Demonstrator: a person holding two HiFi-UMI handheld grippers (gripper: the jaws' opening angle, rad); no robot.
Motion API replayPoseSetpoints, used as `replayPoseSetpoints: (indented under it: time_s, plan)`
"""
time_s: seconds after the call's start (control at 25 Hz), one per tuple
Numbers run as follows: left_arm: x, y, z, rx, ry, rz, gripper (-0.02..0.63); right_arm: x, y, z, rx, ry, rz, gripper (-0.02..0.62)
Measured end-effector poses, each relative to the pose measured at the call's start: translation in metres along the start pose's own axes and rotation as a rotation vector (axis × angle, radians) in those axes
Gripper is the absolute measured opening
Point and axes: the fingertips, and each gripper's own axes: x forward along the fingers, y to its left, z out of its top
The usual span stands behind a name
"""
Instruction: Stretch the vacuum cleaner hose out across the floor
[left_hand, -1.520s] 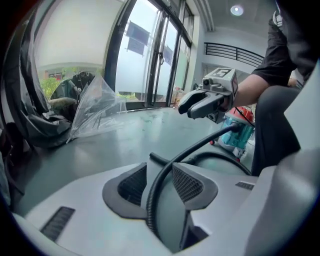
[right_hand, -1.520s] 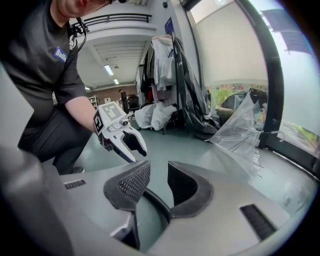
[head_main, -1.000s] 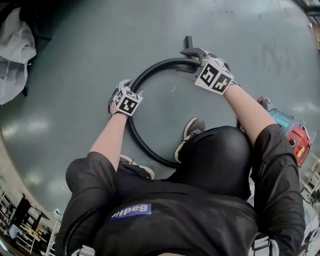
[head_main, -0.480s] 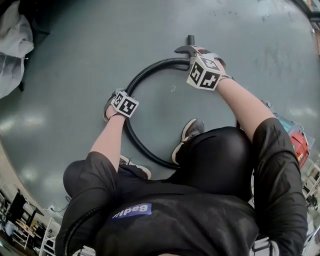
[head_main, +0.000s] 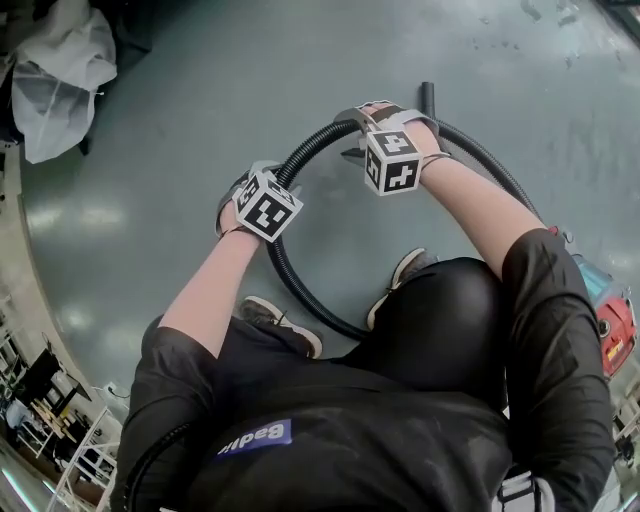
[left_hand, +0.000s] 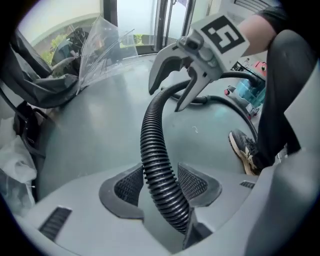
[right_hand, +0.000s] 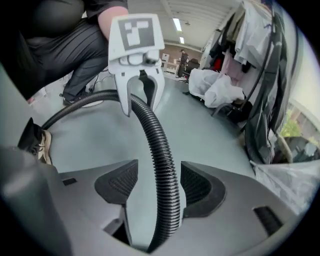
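Above the grey floor, both forearms reach down, the left hand-held gripper, jaws just closed further, pinching the black ribbed vacuum hose looped beside the person's shoes, the right hand-held gripper standing loosely apart around it.

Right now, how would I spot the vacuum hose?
Look at the grey floor by the person's shoes. The hose is the long black loop there. Only it has ridges all along, like a bendy straw.
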Motion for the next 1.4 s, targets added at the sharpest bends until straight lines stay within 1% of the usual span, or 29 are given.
replayPoseSetpoints:
  time_s: [0.16, 0.24, 0.32, 0.36, 0.4, 0.44, 0.48, 0.56, 0.64, 0.68, 0.76, 0.84, 0.92, 1.0, 1.12, 1.24, 1.28, 1.36, 1.4]
  plan:
    - [-0.048, 0.004, 0.009, 0.053, -0.022, 0.04, 0.222, 0.007, -0.021, 0.021, -0.112, 0.007, -0.075, 0.25]
    - [-0.071, 0.007, 0.014, 0.061, -0.052, 0.048, 0.221, 0.011, -0.027, 0.031, -0.145, 0.013, -0.075, 0.25]
    - [-0.092, 0.009, 0.023, 0.055, -0.093, 0.054, 0.221, 0.015, -0.032, 0.044, -0.141, -0.006, -0.069, 0.25]
    - [-0.101, 0.01, 0.027, 0.052, -0.112, 0.059, 0.221, 0.016, -0.035, 0.051, -0.119, -0.02, -0.069, 0.249]
    - [-0.109, 0.012, 0.03, 0.051, -0.127, 0.069, 0.221, 0.016, -0.04, 0.057, -0.084, -0.035, -0.071, 0.23]
    - [-0.114, 0.015, 0.03, 0.053, -0.14, 0.082, 0.221, 0.015, -0.046, 0.064, -0.04, -0.048, -0.072, 0.163]
    - [-0.118, 0.02, 0.029, 0.056, -0.153, 0.098, 0.221, 0.014, -0.052, 0.07, 0.0, -0.055, -0.068, 0.137]
    - [-0.123, 0.032, 0.023, 0.062, -0.172, 0.131, 0.222, 0.012, -0.064, 0.082, 0.058, -0.04, -0.061, 0.137]
    - [-0.127, 0.043, 0.015, 0.06, -0.192, 0.158, 0.231, 0.008, -0.078, 0.091, 0.1, -0.001, -0.082, 0.137]
    - [-0.13, 0.048, 0.011, 0.047, -0.207, 0.172, 0.252, 0.004, -0.087, 0.094, 0.122, 0.02, -0.101, 0.137]
    - [-0.142, 0.058, 0.007, -0.007, -0.26, 0.199, 0.281, -0.004, -0.103, 0.098, 0.181, 0.05, -0.135, 0.14]
    - [-0.15, 0.063, 0.003, -0.061, -0.304, 0.22, 0.287, -0.014, -0.118, 0.101, 0.256, 0.061, -0.161, 0.143]
    - [-0.153, 0.064, -0.004, -0.084, -0.321, 0.251, 0.298, -0.024, -0.13, 0.104, 0.323, 0.072, -0.189, 0.149]
    - [-0.152, 0.065, -0.012, -0.095, -0.324, 0.276, 0.314, -0.036, -0.142, 0.105, 0.365, 0.087, -0.223, 0.149]
    - [-0.151, 0.067, -0.024, -0.126, -0.341, 0.261, 0.316, -0.054, -0.157, 0.106, 0.413, 0.109, -0.261, 0.153]
    - [-0.144, 0.071, -0.035, -0.154, -0.333, 0.199, 0.309, -0.059, -0.157, 0.105, 0.43, 0.136, -0.264, 0.167]
    - [-0.143, 0.073, -0.039, -0.162, -0.317, 0.172, 0.249, -0.057, -0.152, 0.105, 0.427, 0.15, -0.259, 0.172]
    - [-0.145, 0.08, -0.047, -0.163, -0.288, 0.13, 0.231, -0.05, -0.14, 0.103, 0.399, 0.188, -0.236, 0.181]
    - [-0.149, 0.084, -0.05, -0.152, -0.281, 0.115, 0.222, -0.048, -0.135, 0.103, 0.376, 0.206, -0.224, 0.196]
